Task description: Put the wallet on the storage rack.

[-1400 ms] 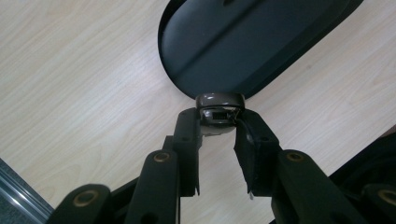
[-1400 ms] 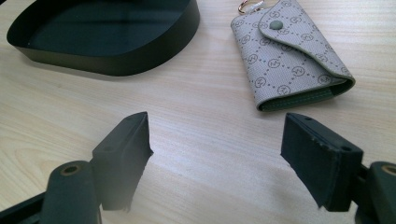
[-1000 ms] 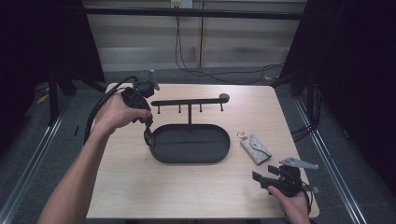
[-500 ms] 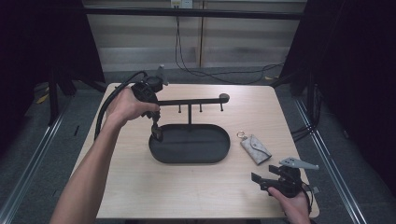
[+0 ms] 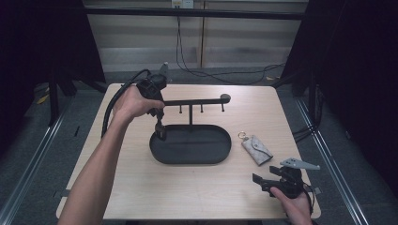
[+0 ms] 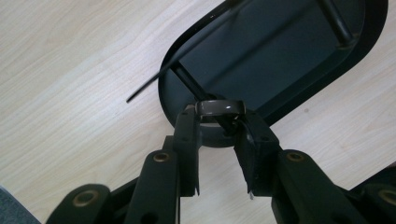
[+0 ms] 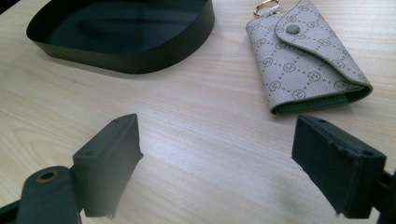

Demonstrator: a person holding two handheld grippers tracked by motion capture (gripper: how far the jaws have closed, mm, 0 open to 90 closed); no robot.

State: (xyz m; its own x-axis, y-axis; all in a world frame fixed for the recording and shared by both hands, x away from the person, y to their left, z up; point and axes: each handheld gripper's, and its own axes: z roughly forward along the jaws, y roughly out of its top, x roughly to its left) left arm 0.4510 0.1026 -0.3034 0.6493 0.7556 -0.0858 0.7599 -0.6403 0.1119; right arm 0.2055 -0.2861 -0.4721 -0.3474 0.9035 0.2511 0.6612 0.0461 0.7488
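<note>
A black oval tray (image 5: pixel 187 161) with a T-shaped hook stand (image 5: pixel 197 101) sits mid-table. My left gripper (image 5: pixel 160 132) points down over the tray's left end, shut on a dark grey ring (image 6: pixel 219 107) pinched between its jaw tips (image 6: pixel 218 119). The tray's rim (image 6: pixel 373 42) lies just beyond the ring in the left gripper view. My right gripper (image 5: pixel 270 183) rests low near the table's front right, jaws wide open (image 7: pixel 217 158) and holding nothing. A grey patterned key pouch (image 5: pixel 256 149) with a gold ring lies flat on the table, right of the tray and just ahead of the right gripper (image 7: pixel 308 60).
The stand's crossbar carries several small hooks and a round knob (image 5: pixel 225 98) at its right end. The tray's wall (image 7: pixel 126 51) rises at the upper left of the right gripper view. A black cable (image 5: pixel 112 105) loops from the left gripper over the table's left side.
My left gripper has moved right with the ring, from beside the tray's left edge to over its left end. The right gripper has stayed put.
</note>
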